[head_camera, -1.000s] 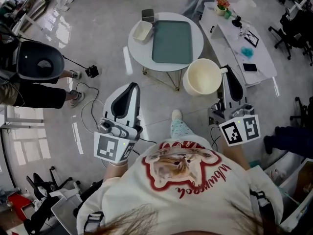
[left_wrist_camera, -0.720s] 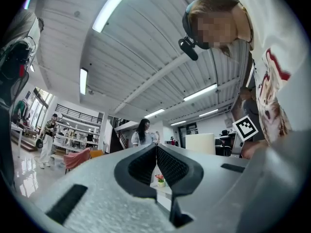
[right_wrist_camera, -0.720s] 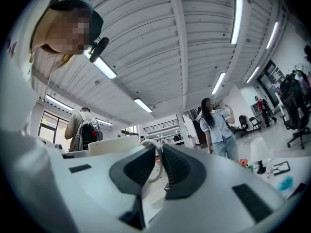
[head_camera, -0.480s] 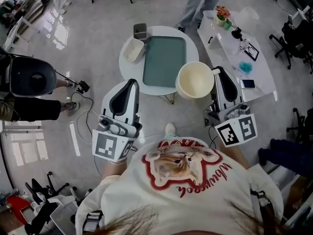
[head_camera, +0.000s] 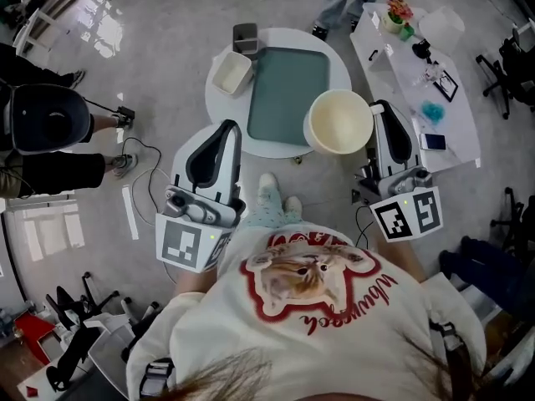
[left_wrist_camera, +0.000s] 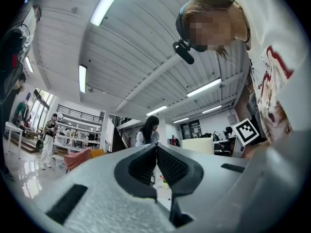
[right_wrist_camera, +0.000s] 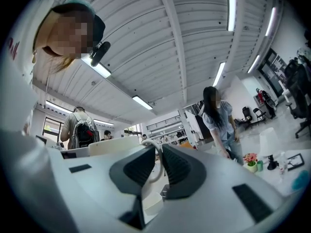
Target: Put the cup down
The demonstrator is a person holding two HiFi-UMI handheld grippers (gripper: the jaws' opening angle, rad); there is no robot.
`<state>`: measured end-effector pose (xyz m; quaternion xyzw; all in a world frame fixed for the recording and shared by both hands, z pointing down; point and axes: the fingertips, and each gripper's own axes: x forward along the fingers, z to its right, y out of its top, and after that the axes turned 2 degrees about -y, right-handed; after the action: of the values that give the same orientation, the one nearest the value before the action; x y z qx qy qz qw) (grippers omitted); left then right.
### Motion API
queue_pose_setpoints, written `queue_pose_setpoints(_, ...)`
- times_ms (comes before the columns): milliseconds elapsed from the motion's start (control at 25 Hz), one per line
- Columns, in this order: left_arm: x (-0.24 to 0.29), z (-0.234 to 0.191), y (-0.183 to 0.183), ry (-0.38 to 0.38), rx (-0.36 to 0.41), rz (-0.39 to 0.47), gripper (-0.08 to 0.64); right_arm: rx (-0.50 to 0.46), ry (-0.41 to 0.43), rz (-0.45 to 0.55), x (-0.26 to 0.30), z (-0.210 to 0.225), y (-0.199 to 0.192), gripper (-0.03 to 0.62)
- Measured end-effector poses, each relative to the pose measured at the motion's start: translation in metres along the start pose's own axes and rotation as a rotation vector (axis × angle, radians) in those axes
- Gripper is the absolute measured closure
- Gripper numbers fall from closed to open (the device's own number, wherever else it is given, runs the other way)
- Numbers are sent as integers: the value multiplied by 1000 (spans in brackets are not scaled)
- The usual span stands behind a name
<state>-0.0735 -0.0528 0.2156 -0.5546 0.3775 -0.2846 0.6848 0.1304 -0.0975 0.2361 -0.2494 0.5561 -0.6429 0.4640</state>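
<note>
A large cream cup (head_camera: 338, 122) hangs over the right rim of the round white table (head_camera: 219, 98), held by its handle. My right gripper (head_camera: 380, 111) is shut on that handle. In the right gripper view the white handle loop (right_wrist_camera: 154, 171) sits pinched between the jaws, and the cup's body (right_wrist_camera: 114, 145) shows to the left. My left gripper (head_camera: 230, 128) hovers near the table's front left edge. Its jaws are pressed together with nothing between them (left_wrist_camera: 156, 154). The cup (left_wrist_camera: 197, 145) also shows far right in the left gripper view.
On the round table lie a teal tray (head_camera: 288, 82), a white tub (head_camera: 232, 72) and a small grey box (head_camera: 245, 36). A long white table (head_camera: 410, 65) with a flower pot and small items stands right. Bystanders and cables occupy the floor to the left.
The round table has come closer under both grippers. The cup has moved from beside the table's lower right to over its right rim. Both grippers keep their grip states.
</note>
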Motion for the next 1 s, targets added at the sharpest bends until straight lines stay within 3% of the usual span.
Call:
queue_pose_setpoints(800, 81, -109, -46, -115, -42, 1, 545, -33, -99, 90, 126, 27, -29, 538)
queue_pose_setpoints(1000, 96, -118, -61, -109, -62, -21, 545, 13, -107, 68, 145, 45, -54, 538)
